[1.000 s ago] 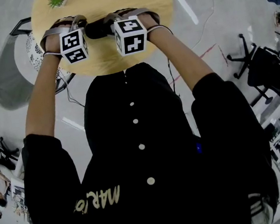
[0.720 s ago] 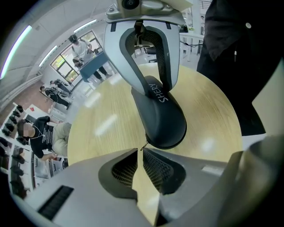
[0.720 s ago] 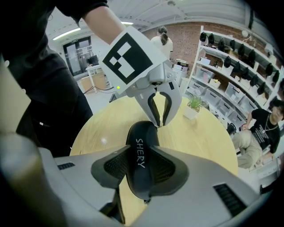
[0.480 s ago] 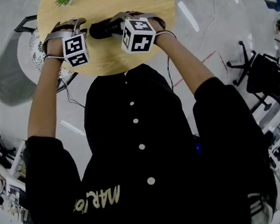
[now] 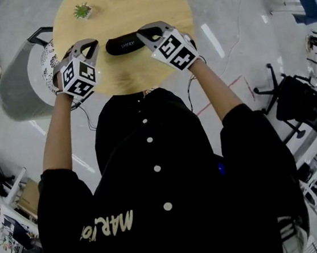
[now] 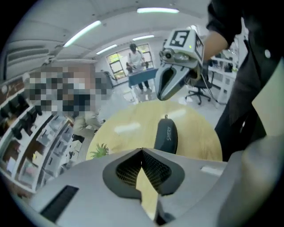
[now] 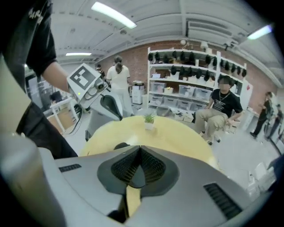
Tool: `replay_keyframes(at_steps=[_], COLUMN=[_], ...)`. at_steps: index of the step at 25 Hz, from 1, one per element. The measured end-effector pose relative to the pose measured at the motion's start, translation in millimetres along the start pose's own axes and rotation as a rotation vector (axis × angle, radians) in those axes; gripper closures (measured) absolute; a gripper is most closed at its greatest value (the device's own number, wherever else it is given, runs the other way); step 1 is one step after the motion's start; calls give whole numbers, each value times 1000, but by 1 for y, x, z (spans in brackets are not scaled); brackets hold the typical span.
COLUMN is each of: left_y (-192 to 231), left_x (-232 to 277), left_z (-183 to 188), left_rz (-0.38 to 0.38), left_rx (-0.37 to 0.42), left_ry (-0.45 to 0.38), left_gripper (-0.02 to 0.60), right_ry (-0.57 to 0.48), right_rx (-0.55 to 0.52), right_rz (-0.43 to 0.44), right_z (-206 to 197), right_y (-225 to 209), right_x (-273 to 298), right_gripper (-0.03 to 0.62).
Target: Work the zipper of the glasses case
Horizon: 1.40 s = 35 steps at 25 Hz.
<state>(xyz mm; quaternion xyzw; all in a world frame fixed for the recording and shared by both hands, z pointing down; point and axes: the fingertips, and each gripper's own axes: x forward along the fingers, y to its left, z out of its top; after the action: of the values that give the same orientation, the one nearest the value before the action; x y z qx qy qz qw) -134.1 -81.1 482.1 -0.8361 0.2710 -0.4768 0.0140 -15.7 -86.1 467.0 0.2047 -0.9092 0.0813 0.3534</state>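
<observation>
Left tongs (image 6: 142, 151) are clenched tight, pads pressed together with nothing caught between them, and they hang over the near left edge of the round wooden tabletop (image 5: 140, 73), clear of the target. Right tongs (image 7: 140, 149) are clamped closed too and just as empty, tips just beside the right-hand end of the glasses case (image 5: 128, 42); whether they brush it I cannot say. The case itself lies across the middle of the tabletop, dark and oblong, gripped by neither tool. From the left gripper view its shell looks closed along its length, and a small zipper pull (image 6: 165, 118) stands up at the far end. A little potted plant (image 5: 82, 11) sits well apart at the back, out of the action.

So where are we? By my reading neither tool has hold of the pull or of the body, so no zipping is going on at this instant. The seam looks closed, which points either to a job waiting to begin or to a closing run already finished; these views cannot settle which. If work remains, one tool has to pin the case while the other takes that small pull and runs it round
</observation>
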Motion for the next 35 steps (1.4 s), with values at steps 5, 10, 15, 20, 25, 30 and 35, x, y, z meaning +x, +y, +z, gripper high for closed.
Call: replay_keyframes(at_steps=[5, 10, 15, 20, 25, 30, 35], left_y=[22, 47, 47, 45, 53, 54, 51], left_x=[-62, -129, -181, -213, -263, -299, -315], left_z=[39, 70, 96, 101, 109, 113, 107], left_rz=[112, 255, 349, 428, 560, 652, 764], left_rx=[-317, -511, -518, -562, -618, -588, -552], left_ry=[-205, -409, -530, -600, -692, -712, -675], left_gripper=[577, 577, 577, 577, 577, 577, 578], right_ry=[-194, -409, -567, -659, -720, -801, -814], right_rx=[114, 133, 166, 236, 208, 219, 174], right_rz=[-68, -199, -345, -452, -468, -526, -637], right_z=[44, 91, 110, 117, 122, 126, 120], right_y=[-13, -25, -39, -49, -45, -48, -53], right_x=[-61, -123, -183, -232, -273, -310, -340], right_gripper=[589, 591, 591, 591, 589, 591, 591])
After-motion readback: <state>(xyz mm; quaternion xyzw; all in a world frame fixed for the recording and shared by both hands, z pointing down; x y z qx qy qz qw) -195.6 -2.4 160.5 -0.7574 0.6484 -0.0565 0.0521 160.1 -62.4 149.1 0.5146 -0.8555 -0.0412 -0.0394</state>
